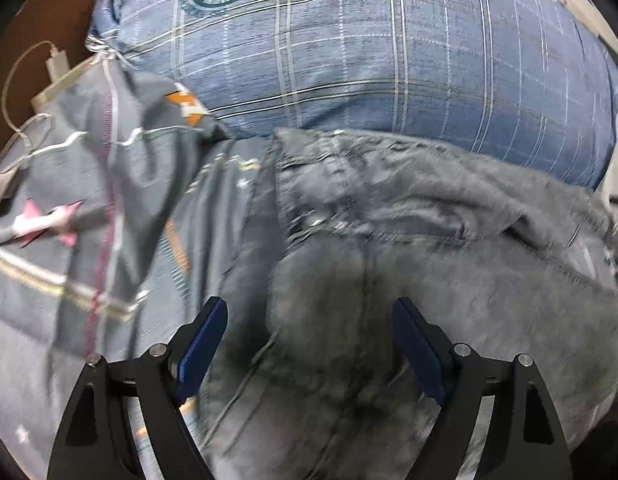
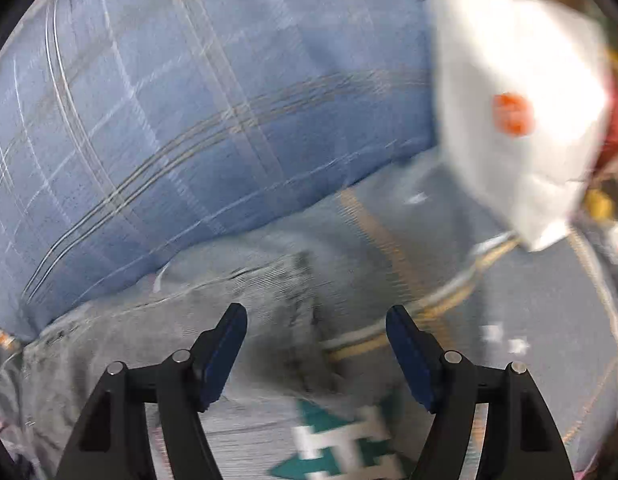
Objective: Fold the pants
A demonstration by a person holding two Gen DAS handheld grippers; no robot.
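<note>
Bedsheet (image 1: 25, 360) under pants (image 1: 429, 280).

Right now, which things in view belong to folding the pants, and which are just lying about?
Job:
- grey denim pants
- left hand-held gripper, open
- right hand-held gripper, open

Lying about:
- blue plaid pillow
- white plastic bag
- white charger cable
- grey patterned bedsheet

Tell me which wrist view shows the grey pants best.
The left wrist view. There the grey pants fill the lower right, with the waistband, a pocket seam and the centre seam visible despite blur. The right wrist view catches only a blurred edge of the pants at lower left, below the blue plaid pillow.
</note>
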